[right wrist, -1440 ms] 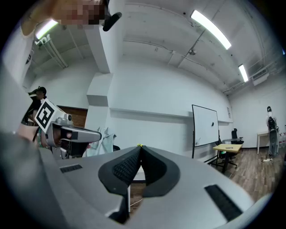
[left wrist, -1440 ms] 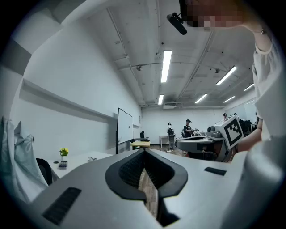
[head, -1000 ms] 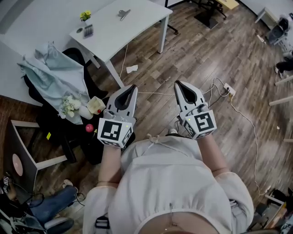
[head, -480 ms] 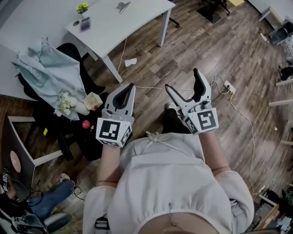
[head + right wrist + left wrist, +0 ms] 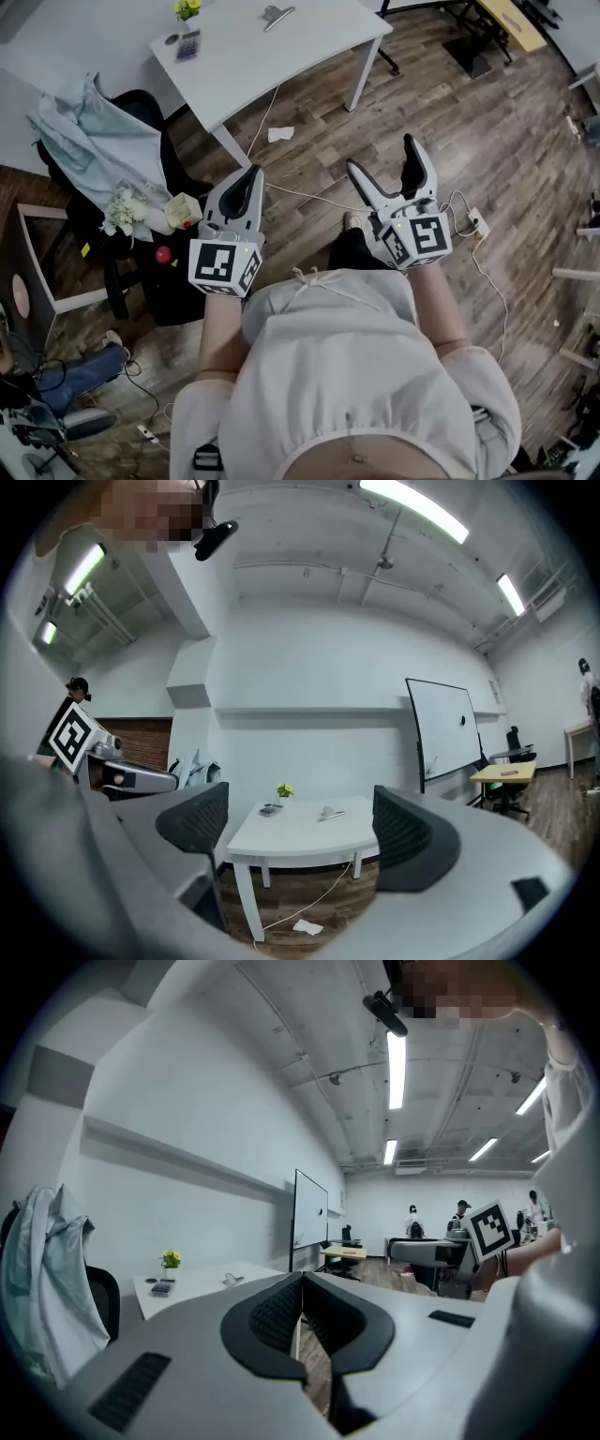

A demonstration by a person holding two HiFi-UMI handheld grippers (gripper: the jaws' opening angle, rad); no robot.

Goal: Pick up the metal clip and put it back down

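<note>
The metal clip (image 5: 277, 14) is lying on the white table (image 5: 281, 56), near its far edge, at about 12 o'clock in the head view and well apart from both grippers. A calculator (image 5: 188, 44) and a small pot of yellow flowers (image 5: 187, 8) are sitting on the table at roughly 9 o'clock from the clip. The right gripper (image 5: 386, 159) is hovering over the wooden floor (image 5: 469, 122) at 5 o'clock from the clip, facing the table, its jaws standing wide apart with nothing between them. The left gripper (image 5: 249, 175) is hanging at 6 o'clock from the clip, its jaws pressed together and holding nothing.
</note>
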